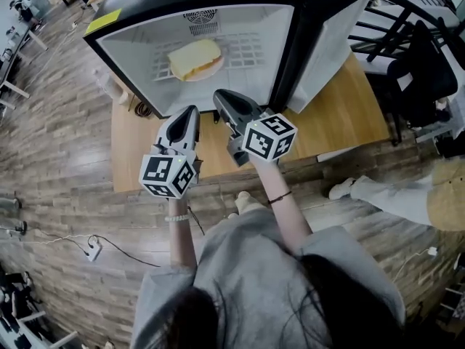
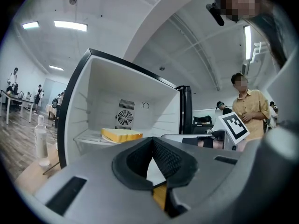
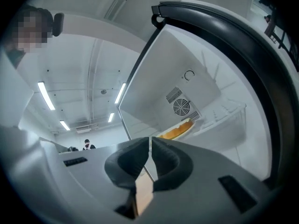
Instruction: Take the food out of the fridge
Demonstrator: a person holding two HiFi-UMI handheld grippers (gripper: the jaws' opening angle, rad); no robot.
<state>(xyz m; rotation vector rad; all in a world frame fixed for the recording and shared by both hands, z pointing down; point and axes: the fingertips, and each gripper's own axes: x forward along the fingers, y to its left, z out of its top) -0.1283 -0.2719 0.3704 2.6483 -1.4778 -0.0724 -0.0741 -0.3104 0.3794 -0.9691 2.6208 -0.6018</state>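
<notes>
— Yellow food [image 1: 195, 58]: where is it sitting?
— It is lying on the wire shelf [image 1: 251, 49] inside the open fridge [image 1: 131, 49]. I am holding the jaws of my left gripper [image 1: 190, 112] and right gripper [image 1: 221, 96] pressed together, gripping nothing.

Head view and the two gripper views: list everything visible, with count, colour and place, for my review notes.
fridge: one, black shell, white inside, door open, on the table
food: one, yellow slab, on a plate inside the fridge
plate: one, pale, on the fridge shelf
note: one, yellow, on the fridge's top
table: one, light wood, under the fridge
bottle: one, clear, left of the fridge
chair: black, right of the table
power strip: one, white, on the floor
bystander: one, tan shirt, standing at right
left tongs: grey, shut, empty, before the fridge
right tongs: grey, shut, empty, before the fridge
</notes>
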